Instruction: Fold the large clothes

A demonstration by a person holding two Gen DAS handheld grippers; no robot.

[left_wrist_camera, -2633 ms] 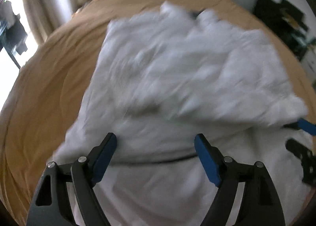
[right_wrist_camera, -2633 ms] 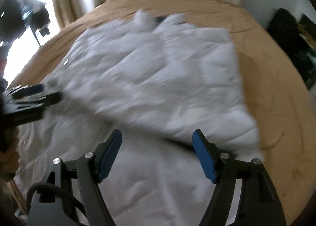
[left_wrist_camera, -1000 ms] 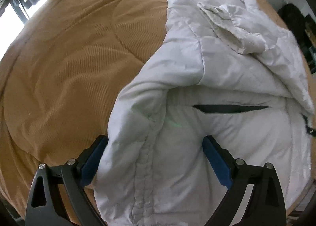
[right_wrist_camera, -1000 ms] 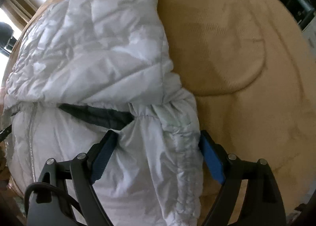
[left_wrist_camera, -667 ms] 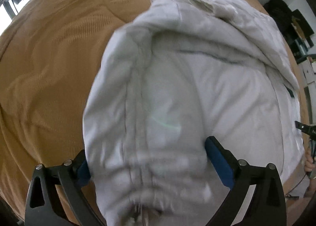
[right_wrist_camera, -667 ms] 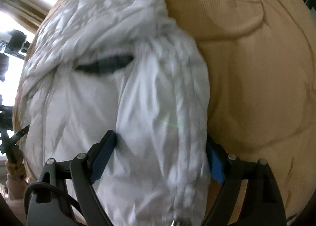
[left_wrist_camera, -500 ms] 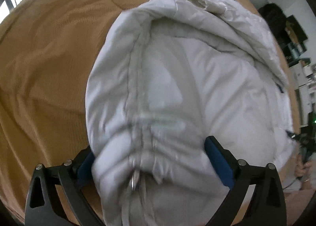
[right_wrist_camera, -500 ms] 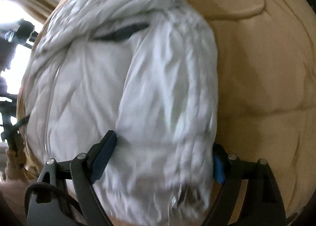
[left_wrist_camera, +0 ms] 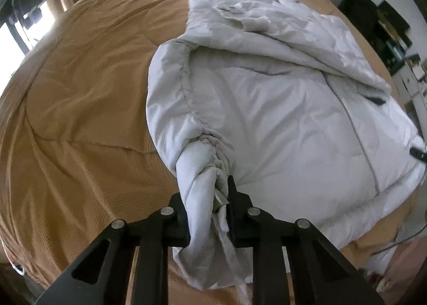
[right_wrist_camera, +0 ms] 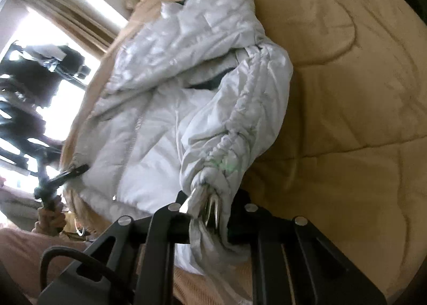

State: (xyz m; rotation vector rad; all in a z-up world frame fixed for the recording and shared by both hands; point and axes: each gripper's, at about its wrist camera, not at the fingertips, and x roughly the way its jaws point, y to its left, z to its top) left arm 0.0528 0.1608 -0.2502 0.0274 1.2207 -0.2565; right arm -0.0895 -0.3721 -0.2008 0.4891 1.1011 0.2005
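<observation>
white jacket (left_wrist_camera: pixel 267 107) – lengthwise up the bed (left_wrist_camera: pixel 80 91) | hem corners pinched – collar far

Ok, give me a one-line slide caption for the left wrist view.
Left gripper shut on a bunched corner of the white puffer jacket, spread over the tan quilted bedspread.

The left gripper (left_wrist_camera: pixel 208 198) is a matte black frame of two angled arms, each with triangular cut-outs and round silver screw heads at its joints. The right gripper (right_wrist_camera: pixel 210 206) has the same black build and silver screws, with a black cable (right_wrist_camera: pixel 61 259) looping off its left side. In the right wrist view a hand (right_wrist_camera: pixel 49 215) shows at the far left above a pale pink sleeve (right_wrist_camera: pixel 24 249).
</observation>
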